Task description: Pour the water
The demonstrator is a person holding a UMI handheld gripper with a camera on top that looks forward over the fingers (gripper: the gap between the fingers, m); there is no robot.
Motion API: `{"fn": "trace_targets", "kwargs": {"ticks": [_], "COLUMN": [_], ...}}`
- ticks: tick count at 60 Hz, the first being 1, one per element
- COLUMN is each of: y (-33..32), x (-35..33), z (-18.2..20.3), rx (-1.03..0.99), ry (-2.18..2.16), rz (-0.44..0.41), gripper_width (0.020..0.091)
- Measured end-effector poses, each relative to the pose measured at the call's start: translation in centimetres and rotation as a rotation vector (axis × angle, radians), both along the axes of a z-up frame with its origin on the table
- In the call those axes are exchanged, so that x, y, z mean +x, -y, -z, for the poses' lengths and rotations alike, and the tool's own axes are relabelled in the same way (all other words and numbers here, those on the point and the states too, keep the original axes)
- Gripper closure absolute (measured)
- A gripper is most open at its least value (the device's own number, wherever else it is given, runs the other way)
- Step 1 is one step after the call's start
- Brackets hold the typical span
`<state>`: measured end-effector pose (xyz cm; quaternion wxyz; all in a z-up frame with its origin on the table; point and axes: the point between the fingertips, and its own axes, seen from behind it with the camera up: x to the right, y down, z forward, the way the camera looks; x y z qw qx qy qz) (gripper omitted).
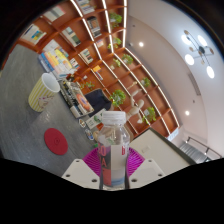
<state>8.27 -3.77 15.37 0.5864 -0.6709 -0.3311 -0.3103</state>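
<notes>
My gripper [112, 168] is shut on a clear plastic water bottle [113, 145] with a white cap and a red and white label. Both magenta pads [95, 162] press against the bottle's sides. The bottle stands upright between the fingers and is lifted off the surface, with the whole scene tilted around it. Beyond the fingers to the left stands a pale yellow cup [42, 91] on the grey floor-like surface.
A red round coaster [56, 141] lies left of the bottle. Wooden shelves [105, 55] with plants and books run behind. A small table with items [77, 95] stands by the cup. White ceiling with lights [195, 50] lies to the right.
</notes>
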Motion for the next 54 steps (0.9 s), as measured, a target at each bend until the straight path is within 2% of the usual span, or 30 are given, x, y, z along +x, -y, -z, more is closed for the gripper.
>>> {"fn": "trace_targets", "kwargs": {"ticks": [1, 6, 9, 11, 14, 15, 20, 22, 28, 37, 43, 44, 49, 50, 54], "y": [-2.0, -4.0, -3.4, -4.7, -5.5, -5.1, -7.5, -7.5, -7.5, -8.1, -7.9, -9.6, -9.9, -8.4, -8.5], "x": [0.9, -1.9, -4.0, -3.8, -4.4, -5.5, -5.6, -6.7, -7.1, -8.5, -7.8, -8.9, -9.4, -8.0, -8.4], "z": [1.1, 0.8, -0.9, 0.3, 0.0, -1.6, -1.1, -2.4, -3.2, -3.5, -4.3, -3.0, -3.3, -5.1, -4.3], "rx": [0.01, 0.024, 0.035, 0.056, 0.073, 0.07, 0.119, 0.132, 0.177, 0.215, 0.21, 0.216, 0.227, 0.222, 0.214], "ry": [0.042, 0.221, 0.315, 0.385, 0.49, 0.523, 0.694, 0.763, 0.989, 1.241, 1.29, 1.284, 1.313, 1.33, 1.311], "rz": [-0.021, -0.071, -0.095, -0.114, -0.129, -0.134, -0.175, -0.186, -0.216, -0.23, -0.222, -0.228, -0.244, -0.242, -0.242], "gripper_width": [0.079, 0.079, 0.079, 0.079, 0.0791, 0.0791, 0.0791, 0.0791, 0.079, 0.079, 0.079, 0.0791, 0.0793, 0.0791, 0.0789]}}
